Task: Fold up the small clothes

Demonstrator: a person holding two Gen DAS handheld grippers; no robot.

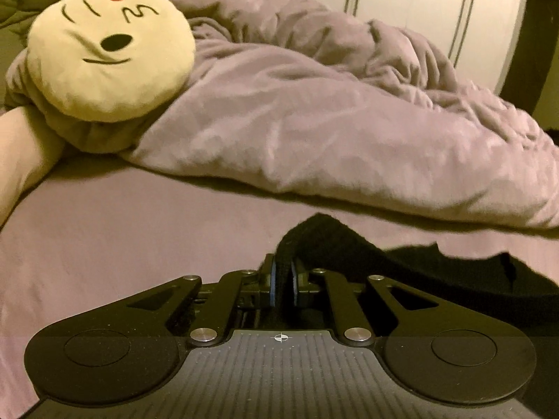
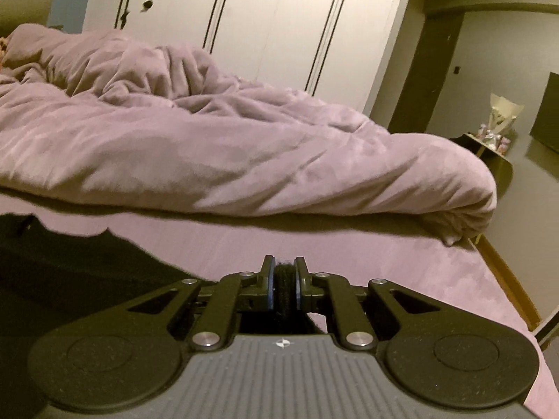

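I see my left hand-held gripper [image 1: 283, 279] pinched down on a fold of the black garment [image 1: 454, 272], its blue pads nearly together with dark cloth bunched between them. My right hand-held gripper [image 2: 284, 279] is likewise clamped on a dark knit edge of the same garment [image 2: 70, 265], I think, though the dim light blurs it. The cloth stretches between both grippers, low over the mauve bed sheet [image 2: 384, 262]. Behind lie a rumpled mauve duvet [image 1: 314, 122], a round emoji cushion [image 1: 108, 52] and white wardrobe doors [image 2: 262, 17].
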